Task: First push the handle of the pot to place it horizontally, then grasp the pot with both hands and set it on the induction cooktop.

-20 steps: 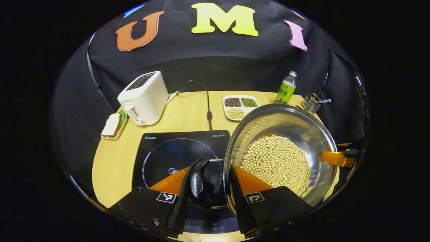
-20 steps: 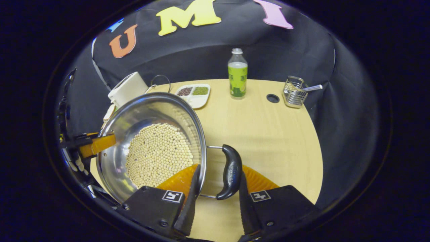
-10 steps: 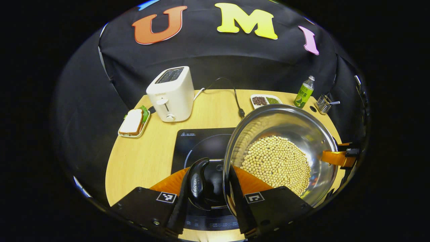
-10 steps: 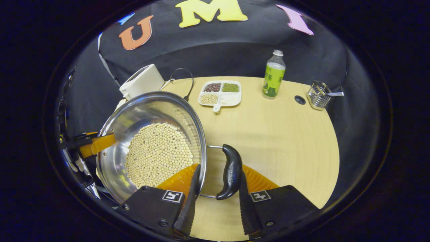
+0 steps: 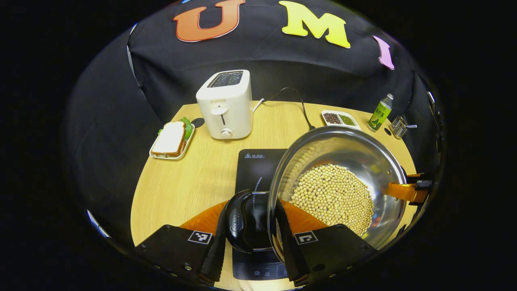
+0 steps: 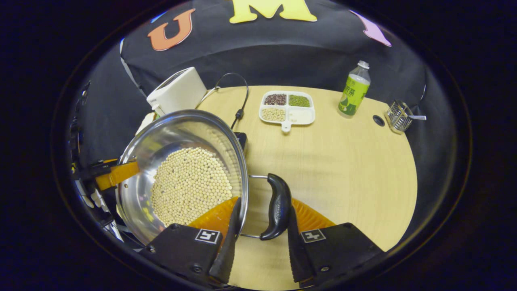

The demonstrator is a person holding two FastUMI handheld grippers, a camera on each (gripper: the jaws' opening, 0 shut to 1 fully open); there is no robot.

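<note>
A steel pot (image 5: 355,149) holding pale soybeans (image 5: 331,198) hangs above the table, held on both sides. My left gripper (image 5: 250,238) is shut on its black left handle (image 5: 236,220), one finger outside the handle and the other inside the rim. In the right gripper view, my right gripper (image 6: 260,234) grips the pot (image 6: 169,133) the same way at its right handle (image 6: 278,206). The black induction cooktop (image 5: 256,165) lies under the pot's left side, partly hidden by it. Each view shows the other gripper at the pot's far rim.
A white toaster (image 5: 226,105) and a sandwich plate (image 5: 171,139) stand at the back left. A divided dish of beans (image 6: 287,107), a green bottle (image 6: 352,91) and a wire basket (image 6: 400,117) line the back right. A power cable (image 6: 242,101) runs to the cooktop.
Both grippers have carried the pot leftward across the table. The cooktop, earlier mostly left of the pot, now sits largely beneath it. Both grips are unchanged.
</note>
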